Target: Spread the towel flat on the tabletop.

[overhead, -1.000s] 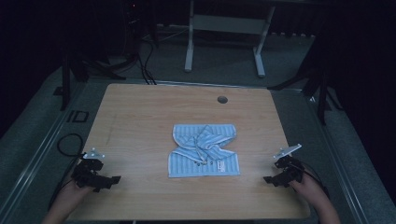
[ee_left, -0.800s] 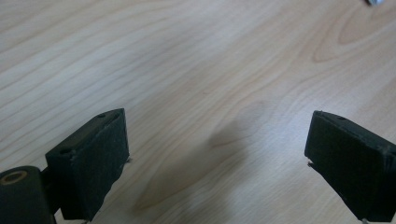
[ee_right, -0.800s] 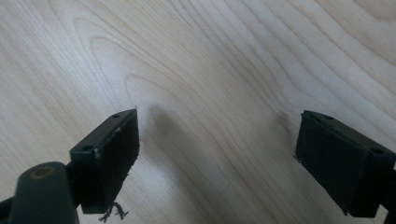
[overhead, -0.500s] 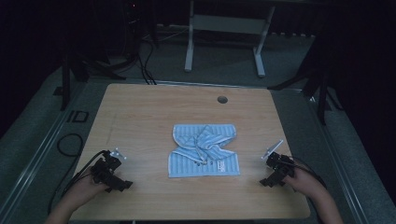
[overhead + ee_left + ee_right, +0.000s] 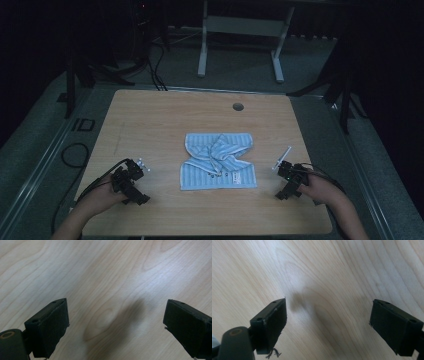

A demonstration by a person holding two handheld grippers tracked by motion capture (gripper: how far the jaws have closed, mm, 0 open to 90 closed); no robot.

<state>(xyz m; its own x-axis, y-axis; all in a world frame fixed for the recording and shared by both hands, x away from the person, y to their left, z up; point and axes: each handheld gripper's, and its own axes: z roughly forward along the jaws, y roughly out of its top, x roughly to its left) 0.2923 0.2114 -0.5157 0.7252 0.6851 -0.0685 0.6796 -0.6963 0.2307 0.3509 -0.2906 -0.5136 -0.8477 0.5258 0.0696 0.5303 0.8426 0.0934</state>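
A light blue striped cloth [image 5: 219,161] lies rumpled in the middle of the wooden table [image 5: 165,115], its upper part bunched and its lower part flat. My left gripper [image 5: 131,178] hovers over bare wood near the front left, well left of the cloth. In the left gripper view that gripper [image 5: 116,325] is open, jaws wide apart with nothing but wood grain between them. My right gripper [image 5: 290,179] is at the front right, a short way right of the cloth. The right gripper [image 5: 328,323] is open too, empty over bare wood.
A round cable hole [image 5: 238,106] sits near the table's far edge. Behind the table stands a white metal frame [image 5: 240,30] on a dark floor, with black cables [image 5: 150,65] at the back left. A cable [image 5: 75,155] loops off the table's left side.
Both hands have moved inward from the table's front corners toward the cloth, the left one rightward and the right one leftward. The cloth has not moved.
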